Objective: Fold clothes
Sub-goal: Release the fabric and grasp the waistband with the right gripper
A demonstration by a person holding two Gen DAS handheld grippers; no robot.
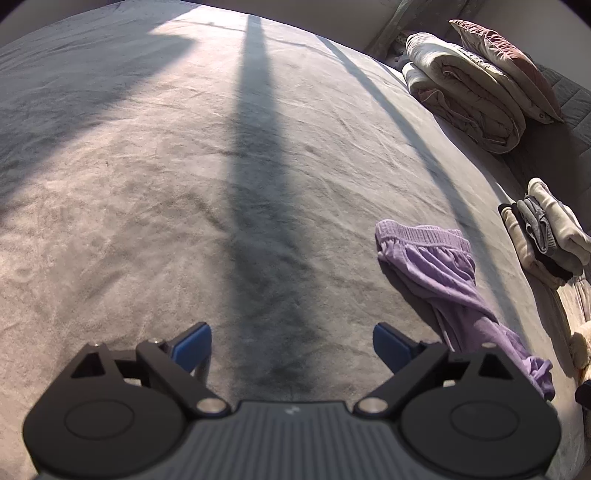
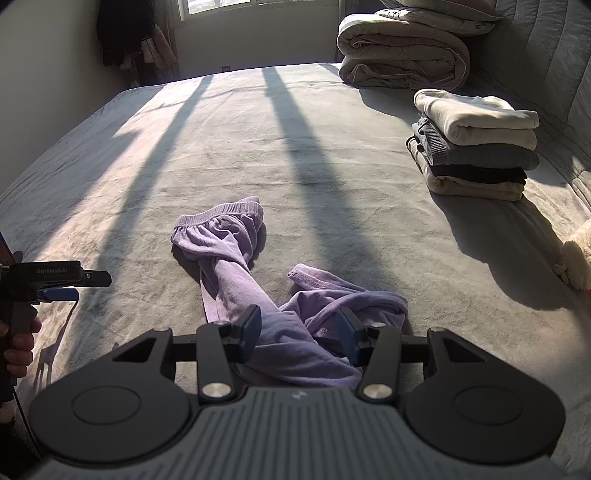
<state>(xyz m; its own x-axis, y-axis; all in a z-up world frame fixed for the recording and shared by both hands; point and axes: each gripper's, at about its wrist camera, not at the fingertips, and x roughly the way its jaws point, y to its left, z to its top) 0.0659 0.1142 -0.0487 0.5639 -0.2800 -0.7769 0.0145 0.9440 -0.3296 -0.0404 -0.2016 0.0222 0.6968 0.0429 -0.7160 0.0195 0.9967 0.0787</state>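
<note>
A wide bed covered in a grey-beige plush sheet (image 2: 314,155) is crossed by long dark shadow bands and bright patches of sunlight. At its far right end a bulky rolled cream-and-pink quilt (image 2: 402,59) is laid, with a dusty-pink satin pillow (image 1: 506,62) propped on top of it in the left wrist view. A grey quilted headboard (image 2: 554,74) is seen along the right side. A fluffy cream plush toy (image 2: 578,258) is only partly shown at the right edge. Beyond the bed, a sunlit window (image 2: 258,4) is set in a pale wall — dark and pink garments hung in the corner (image 2: 129,33) are seen left of it.
</note>
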